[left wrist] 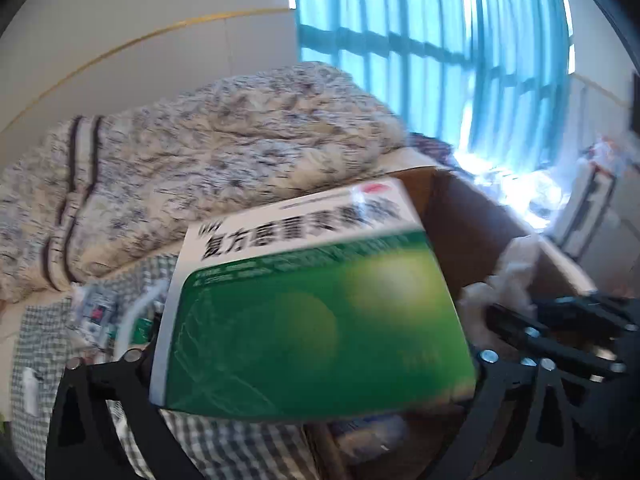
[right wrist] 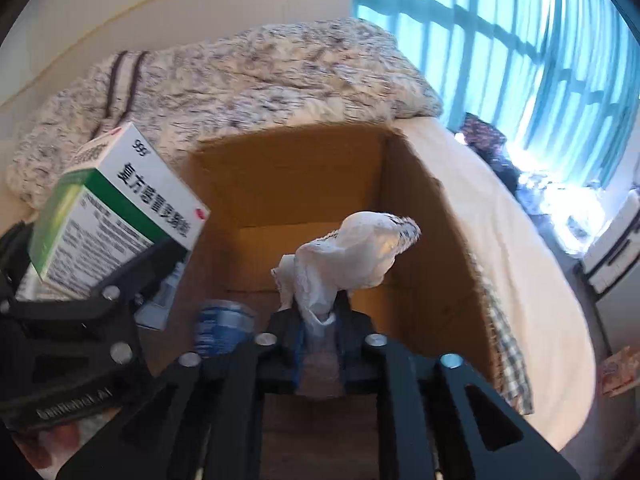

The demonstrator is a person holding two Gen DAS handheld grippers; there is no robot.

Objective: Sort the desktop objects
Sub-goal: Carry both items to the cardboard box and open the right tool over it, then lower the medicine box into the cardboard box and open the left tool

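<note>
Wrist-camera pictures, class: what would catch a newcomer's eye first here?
The green and white medicine box fills the left view, sitting between the left gripper fingers beside the open cardboard box. In the right view, crumpled white tissue sticks up from the right gripper over that box, with bright blue curtains behind.

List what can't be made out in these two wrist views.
- Small print on the medicine box: motion-blurred, left wrist view.
- Box floor of the cardboard box: covered by the right tool and crumpled tissue, right wrist view.
- Blue-labelled item: blurred, partly behind a tool.
</note>
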